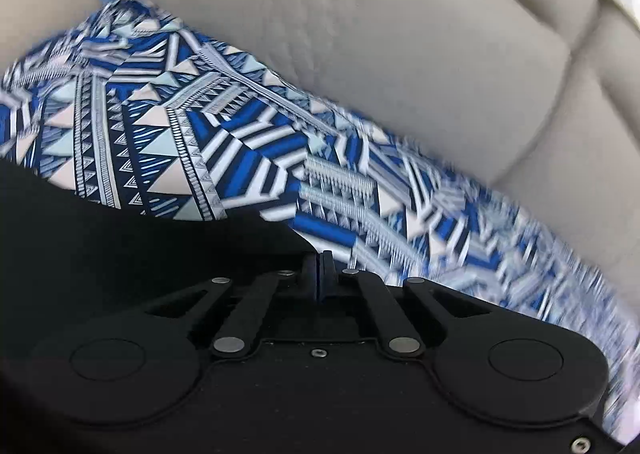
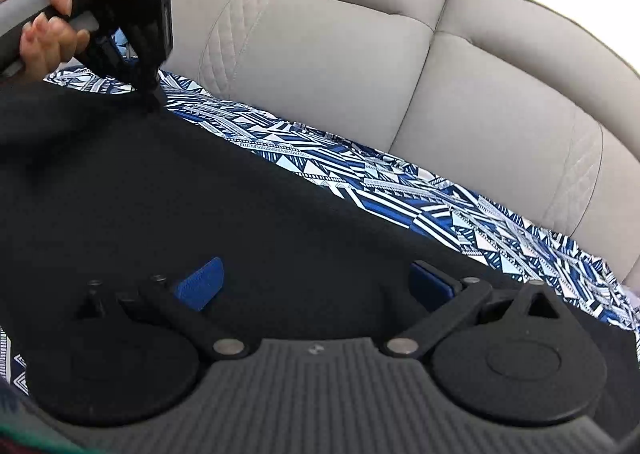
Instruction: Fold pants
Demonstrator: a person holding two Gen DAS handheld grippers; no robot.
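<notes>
- Right now the pants (image 2: 168, 189), plain black cloth, lie spread over a blue-and-white patterned sheet (image 2: 400, 189) on a beige sofa (image 2: 320, 53).
- Seen from the right wrist, the black cloth fills the lower left of the view and its far edge runs slantwise from upper left to lower right, with the sheet showing beyond it and the sofa's back cushions behind that.
- The right tongs (image 2: 318, 280) stand wide apart, blue pads (image 2: 200, 282) to either side, directly over the pants; whether the pads touch the cloth cannot be told.
- The left tongs (image 2: 154, 103) are at the far left corner of the pants, tips down at the cloth's edge, with the person's hand (image 2: 48, 17) on the grey grip.
- From the left wrist, the left tongs (image 1: 321, 274) are pressed together, a thin blue strip between the black fingers, right at the edge of the pants (image 1: 140, 246); they appear to pinch that edge, though black on black makes it hard to see.
- In that view the pants lie to the left of the tongs and the sheet (image 1: 240, 141) stretches ahead, blurred at the right, with the sofa (image 1: 400, 53) beyond.
</notes>
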